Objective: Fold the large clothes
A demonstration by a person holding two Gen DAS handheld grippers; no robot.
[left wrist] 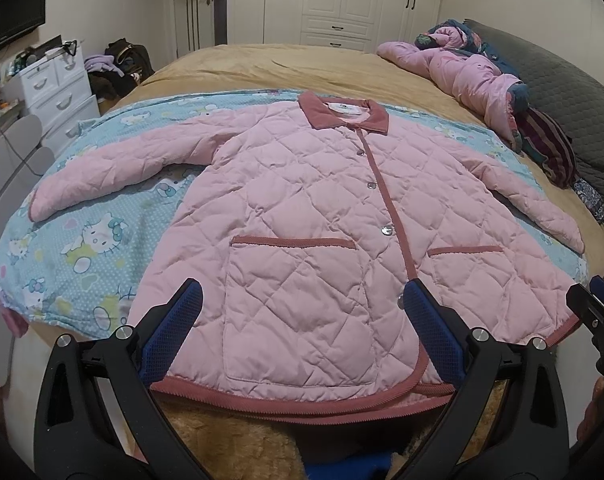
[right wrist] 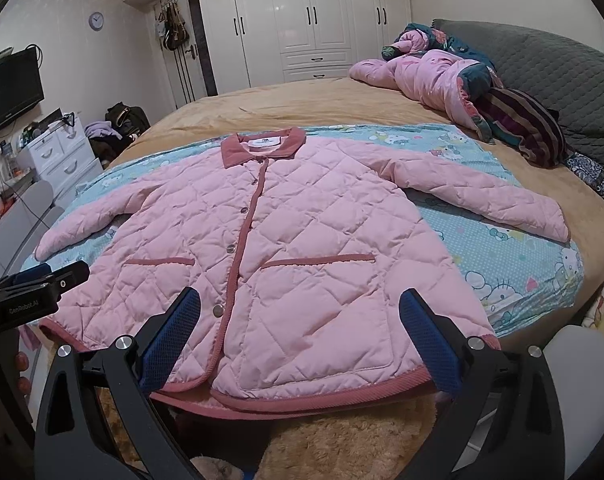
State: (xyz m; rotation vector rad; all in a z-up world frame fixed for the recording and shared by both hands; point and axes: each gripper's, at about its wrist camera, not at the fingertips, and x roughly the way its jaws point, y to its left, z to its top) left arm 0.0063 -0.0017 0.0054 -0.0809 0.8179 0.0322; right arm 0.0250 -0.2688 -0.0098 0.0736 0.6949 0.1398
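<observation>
1 pink jacket point(left wrist: 302, 208) flat, 2 pockets | left claw point(left wrist: 302, 300) wide | right claw point(right wrist: 299, 308) wide

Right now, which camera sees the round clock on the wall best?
The right wrist view: the clock hangs in plain sight high on the far wall, left of the wardrobe. The left wrist view does not show it at all.

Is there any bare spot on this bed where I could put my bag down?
Yes: the tan bedspread beyond the jacket's collar, toward the wardrobe, is bare. The pink quilted jacket covers the middle, and bedding crowds the headboard side.
</observation>
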